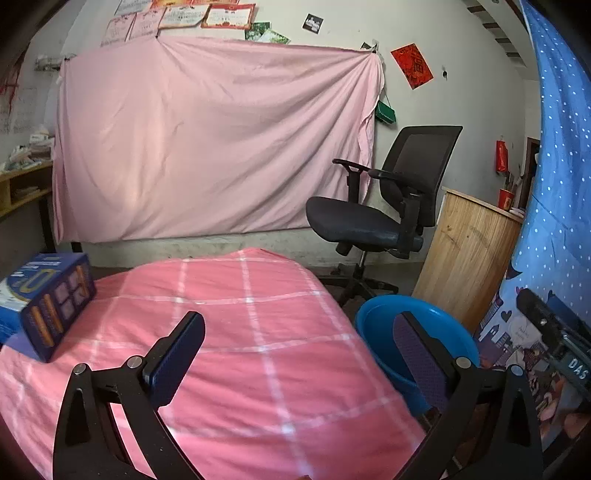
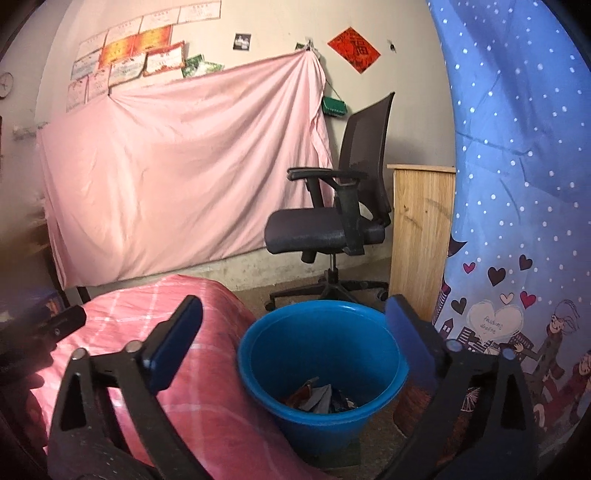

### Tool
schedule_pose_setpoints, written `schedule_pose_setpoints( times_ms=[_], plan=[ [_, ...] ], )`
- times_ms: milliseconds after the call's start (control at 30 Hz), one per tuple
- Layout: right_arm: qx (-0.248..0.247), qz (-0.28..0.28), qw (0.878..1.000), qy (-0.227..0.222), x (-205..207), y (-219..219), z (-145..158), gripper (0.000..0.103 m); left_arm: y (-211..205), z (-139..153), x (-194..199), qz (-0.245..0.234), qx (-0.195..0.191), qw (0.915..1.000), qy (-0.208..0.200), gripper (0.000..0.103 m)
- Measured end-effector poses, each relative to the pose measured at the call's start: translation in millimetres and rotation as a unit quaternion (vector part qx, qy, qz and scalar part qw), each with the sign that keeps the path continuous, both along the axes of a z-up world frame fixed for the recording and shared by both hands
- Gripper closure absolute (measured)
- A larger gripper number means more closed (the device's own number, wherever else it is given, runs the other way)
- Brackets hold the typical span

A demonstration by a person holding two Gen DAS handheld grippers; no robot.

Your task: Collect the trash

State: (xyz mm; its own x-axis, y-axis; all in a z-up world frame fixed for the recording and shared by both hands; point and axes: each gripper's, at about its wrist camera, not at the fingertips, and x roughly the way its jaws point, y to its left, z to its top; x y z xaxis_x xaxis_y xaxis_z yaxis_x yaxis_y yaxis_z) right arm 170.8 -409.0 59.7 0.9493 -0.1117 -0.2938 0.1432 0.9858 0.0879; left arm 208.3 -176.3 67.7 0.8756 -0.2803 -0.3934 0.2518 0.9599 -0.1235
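Pink checked bed [image 1: 258, 332] — a blue box [image 1: 51, 302] rests at its left edge.

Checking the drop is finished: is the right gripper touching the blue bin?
Apart. In the right wrist view the right gripper hangs open above the blue bin, its fingers clear of the rim; wrappers lie at the bottom.

Grey plaster wall [image 1: 461, 92], hung with a pink sheet [image 1: 214, 140]; certificates [image 1: 207, 16] and a red paper square [image 2: 354, 49] pinned above. Black mesh office chair [image 2: 332, 218] on a bare concrete floor [image 2: 291, 284], beside a wooden cabinet [image 1: 469, 258]. Blue dotted curtain [image 2: 517, 166] at right. Wooden shelf [image 1: 22, 188] at left. Dim, soft light.
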Motion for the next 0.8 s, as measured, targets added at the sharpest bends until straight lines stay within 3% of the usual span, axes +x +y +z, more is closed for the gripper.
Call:
schedule_pose_setpoints(
  times_ms=[233, 800],
  plan=[
    [-0.005, 0.011, 1.000, -0.015, -36.2, 25.5, -2.5, 0.000, 22.8, 1.8, -37.2, 0.004, 0.001, 0.9997, -0.023, 0.002],
    [-0.005, 0.038, 0.999, -0.017, -108.0, 90.8, -10.0, 0.000, 85.9, -11.8, -117.8, 0.024, 0.016, 0.9989, -0.036, 0.002]
  ],
)
